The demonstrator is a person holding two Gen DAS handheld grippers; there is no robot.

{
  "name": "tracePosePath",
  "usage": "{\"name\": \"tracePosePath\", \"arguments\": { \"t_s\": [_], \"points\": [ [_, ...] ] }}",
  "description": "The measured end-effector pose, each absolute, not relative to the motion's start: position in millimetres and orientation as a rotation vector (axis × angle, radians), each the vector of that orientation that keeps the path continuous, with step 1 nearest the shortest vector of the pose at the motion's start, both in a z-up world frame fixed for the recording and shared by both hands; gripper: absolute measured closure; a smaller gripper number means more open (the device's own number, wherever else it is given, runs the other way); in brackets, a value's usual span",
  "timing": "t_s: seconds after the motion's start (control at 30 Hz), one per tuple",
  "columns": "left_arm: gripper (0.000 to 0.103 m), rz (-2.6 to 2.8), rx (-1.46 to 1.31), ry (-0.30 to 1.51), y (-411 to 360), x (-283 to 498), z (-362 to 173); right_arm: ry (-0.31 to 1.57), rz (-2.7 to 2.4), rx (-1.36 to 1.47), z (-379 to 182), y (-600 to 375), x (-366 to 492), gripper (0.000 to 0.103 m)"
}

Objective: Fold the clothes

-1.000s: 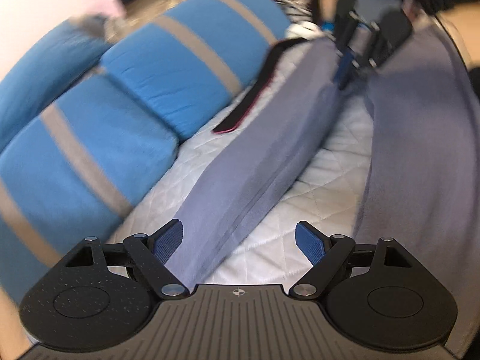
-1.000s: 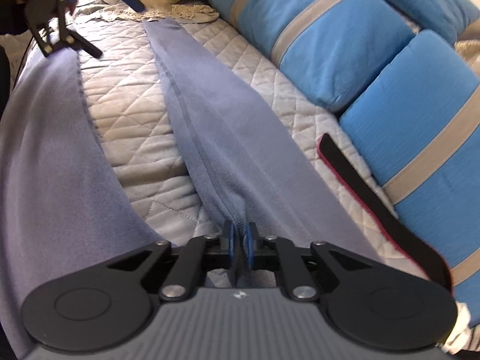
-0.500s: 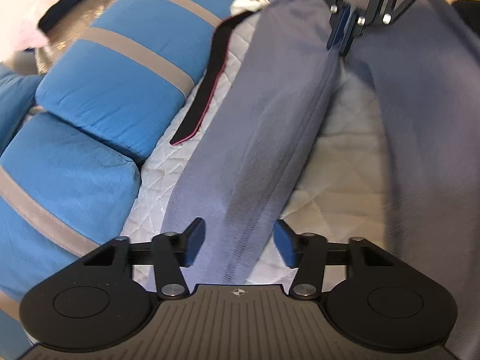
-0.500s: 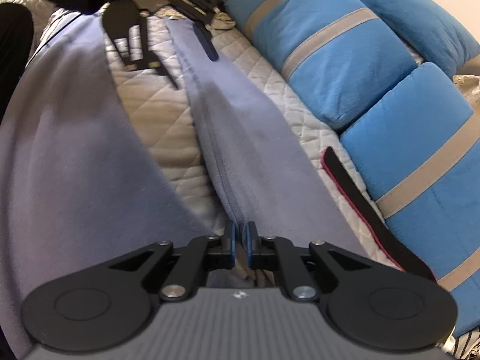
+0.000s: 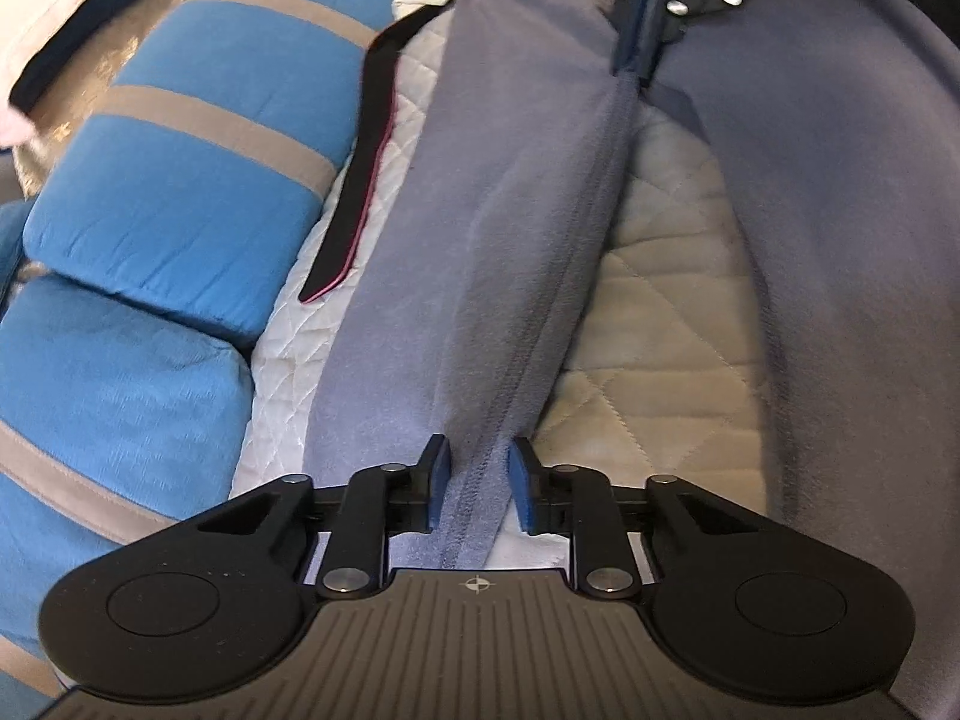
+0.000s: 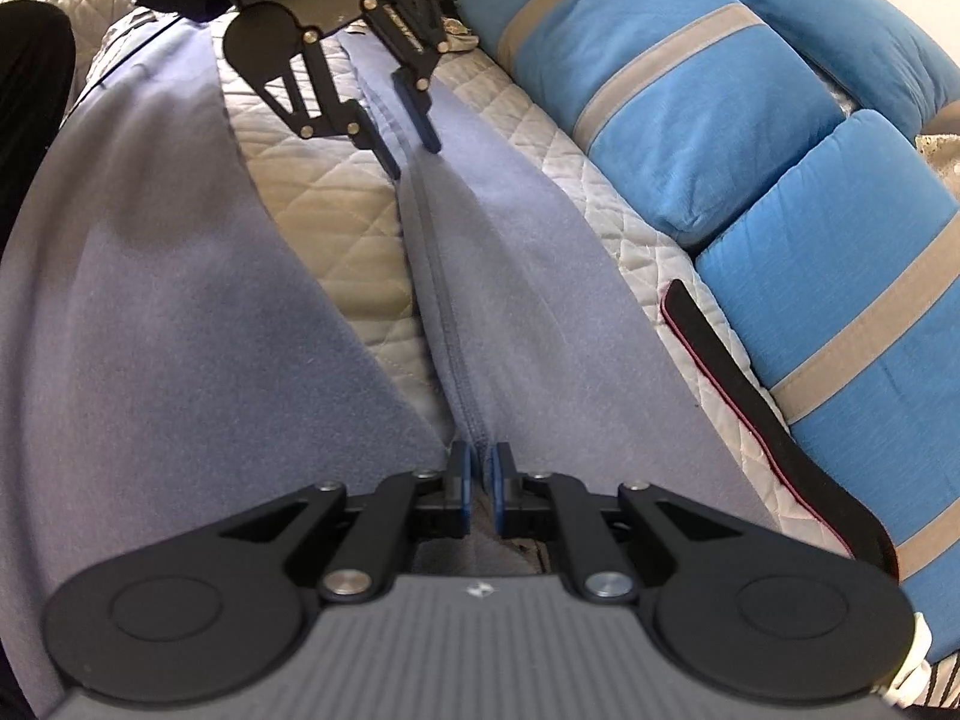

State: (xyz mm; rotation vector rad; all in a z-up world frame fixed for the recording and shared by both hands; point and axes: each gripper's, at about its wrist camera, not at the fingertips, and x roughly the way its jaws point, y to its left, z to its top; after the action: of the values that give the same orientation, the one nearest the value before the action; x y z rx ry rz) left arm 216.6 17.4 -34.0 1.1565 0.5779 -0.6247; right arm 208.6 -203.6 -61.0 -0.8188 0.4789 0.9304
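Note:
Grey-lilac trousers lie lengthwise on a quilted white cover. The second leg runs along the right. My left gripper straddles the raised seam fold of the middle leg. Its jaws are closing, with the fabric between the pads and a sliver of gap still showing. At the far end of the same leg my right gripper is shut on the seam. In the right wrist view the right gripper pinches the trousers, and the left gripper stands over the seam at the top.
Blue cushions with beige stripes line one side of the cover. A black strap with a pink edge lies between the cushions and the trousers. A dark sleeve shows at the left edge.
My left gripper came down onto the trouser leg, rolled level, and its jaws narrowed from wide apart to close around the seam fold. The right gripper stayed shut on the seam.

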Motion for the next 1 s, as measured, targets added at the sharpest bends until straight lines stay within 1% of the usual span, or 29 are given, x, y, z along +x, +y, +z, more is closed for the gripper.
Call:
{"name": "tracePosePath", "arguments": {
  "t_s": [0.13, 0.2, 0.27, 0.53, 0.57, 0.6, 0.67, 0.7, 0.73, 0.77, 0.8, 0.87, 1.0],
  "points": [
    [0.09, -0.629, 1.192, 0.554, 15.1, 208.9, -34.9, 0.479, 0.926, -0.823, -61.4, -203.2, 209.0, 0.103],
    [0.099, -0.63, 1.191, 0.552, 15.5, 206.2, -34.5, 0.479, 0.923, -0.825, -61.7, -202.9, 209.2, 0.103],
    [0.101, -0.63, 1.186, 0.55, 16.3, 204.1, -33.8, 0.48, 0.921, -0.827, -61.9, -202.7, 209.3, 0.103],
    [0.101, -0.59, 1.212, 0.503, 16.7, 196.6, -39.7, 0.466, 0.898, -0.852, -60.7, -201.4, 209.3, 0.103],
    [0.101, -0.581, 1.216, 0.504, 16.2, 197.5, -41.8, 0.468, 0.9, -0.853, -60.5, -201.7, 209.2, 0.103],
    [0.098, -0.568, 1.224, 0.501, 15.5, 198.5, -43.8, 0.471, 0.903, -0.853, -60.1, -201.9, 209.0, 0.103],
    [0.098, -0.546, 1.236, 0.499, 14.5, 200.7, -47.6, 0.478, 0.913, -0.859, -59.7, -202.5, 208.4, 0.103],
    [0.096, -0.542, 1.236, 0.501, 14.7, 201.7, -48.7, 0.48, 0.916, -0.865, -59.5, -202.9, 208.0, 0.103],
    [0.09, -0.535, 1.235, 0.504, 14.7, 202.5, -49.3, 0.479, 0.917, -0.863, -58.7, -203.1, 208.2, 0.103],
    [0.07, -0.528, 1.234, 0.506, 14.7, 203.3, -49.9, 0.477, 0.916, -0.852, -57.2, -203.0, 208.9, 0.097],
    [0.054, -0.524, 1.229, 0.5, 14.9, 202.9, -49.5, 0.474, 0.915, -0.842, -55.6, -202.9, 209.6, 0.084],
    [0.049, -0.527, 1.203, 0.475, 15.9, 199.9, -45.1, 0.469, 0.922, -0.807, -50.9, -199.8, 210.3, 0.074],
    [0.049, -0.538, 1.152, 0.471, 15.6, 196.0, -36.4, 0.433, 0.936, -0.825, -48.6, -178.4, 207.2, 0.073]
  ]
}}
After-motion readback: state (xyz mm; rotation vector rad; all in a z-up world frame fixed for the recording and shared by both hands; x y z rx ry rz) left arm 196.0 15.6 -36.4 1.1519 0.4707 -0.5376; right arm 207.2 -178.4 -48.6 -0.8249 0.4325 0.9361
